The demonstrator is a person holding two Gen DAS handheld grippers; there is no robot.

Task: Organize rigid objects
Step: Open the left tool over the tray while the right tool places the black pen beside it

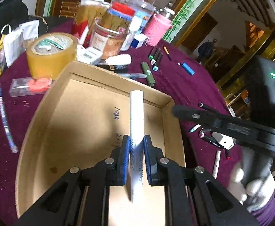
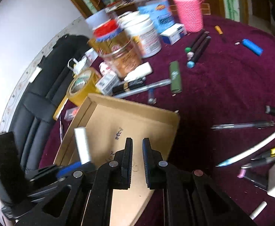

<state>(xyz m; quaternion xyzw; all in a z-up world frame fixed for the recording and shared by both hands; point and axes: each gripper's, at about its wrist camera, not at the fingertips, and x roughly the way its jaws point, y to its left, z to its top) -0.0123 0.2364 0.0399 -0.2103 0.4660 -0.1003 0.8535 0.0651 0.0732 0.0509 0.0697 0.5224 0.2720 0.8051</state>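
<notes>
The white marker (image 1: 136, 124) is held tight between the two blue pads of the left claw (image 1: 136, 150). It sticks out forward over the middle of the cardboard box (image 1: 48, 131), and I cannot tell if it touches the box floor. In the right wrist view the same marker (image 2: 83, 143) shows at the left side of the box (image 2: 137, 116), with the left claw's blue pad under it.

The right claw (image 2: 137, 162) hangs over the near part of the box with a small gap between its pads and nothing in it (so it is a bit open). From the left wrist view the right claw (image 1: 177, 111) reaches in at the right edge of the box.

The box sits on a dark purple surface (image 1: 184, 86). Just past the far left corner of the box stands a big roll of tan tape (image 1: 51, 53). Past the far edge of the box lie a green lighter (image 1: 148, 73) and a silver pen (image 1: 135, 75). Farther from the box, to the right, is a blue lighter (image 1: 187, 68). Behind all that, well away from the box, stands a pink knitted bottle cover (image 1: 157, 29) among jars. To the right of the box lie more pens, and a long blue pen (image 1: 5, 120) lies to the left of it
</notes>
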